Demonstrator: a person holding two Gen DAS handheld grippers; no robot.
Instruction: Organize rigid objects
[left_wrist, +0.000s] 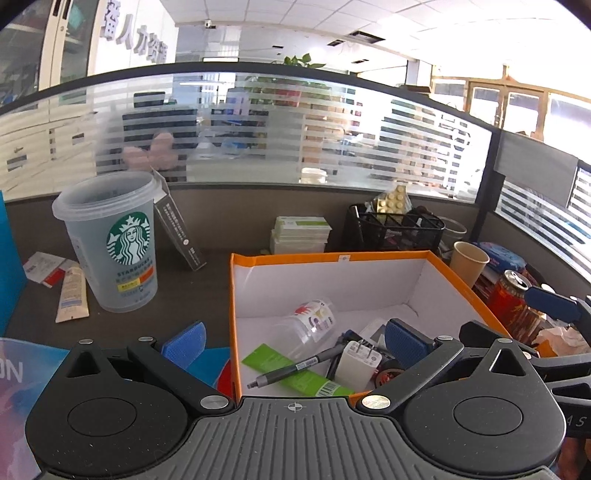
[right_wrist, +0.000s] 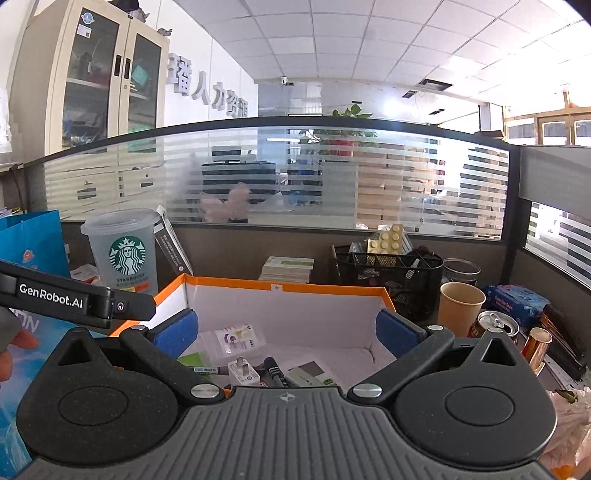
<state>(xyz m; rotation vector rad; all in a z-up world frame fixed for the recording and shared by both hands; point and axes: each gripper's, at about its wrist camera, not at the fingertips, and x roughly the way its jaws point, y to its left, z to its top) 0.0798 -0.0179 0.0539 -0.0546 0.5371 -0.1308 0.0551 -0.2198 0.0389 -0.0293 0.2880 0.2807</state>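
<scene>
Seen from the left wrist: orange-rimmed box (left_wrist: 255, 261) open on a dark desk (left_wrist: 192, 291), left gripper (left_wrist: 293, 341) poised at its near edge, jaws spread wide, nothing between the blue pads. Inside the box, toward six o'clock of its floor: green tube (left_wrist: 291, 373) lying flat, grey pen (left_wrist: 291, 369) across it, white charger (left_wrist: 356, 363) just beside at three o'clock, clear printed cup (left_wrist: 306, 325) on its side at twelve o'clock of the tube. Outside, at nine o'clock of the box: Starbucks cup (left_wrist: 118, 243) upright, cream tube (left_wrist: 72, 293) flat beside its base. At one o'clock: black mesh organizer (left_wrist: 393, 227), paper cup (left_wrist: 468, 263) and red can (left_wrist: 513, 299) along the box's right wall.

Seen from the right wrist: right gripper (right_wrist: 286, 332) likewise above the box's near end, jaws fully parted and empty, same clutter on the box floor beneath. At nine o'clock, black arm marked GenRobot.AI (right_wrist: 66, 299) crossing the frame, part of a hand (right_wrist: 14, 347) below it.
</scene>
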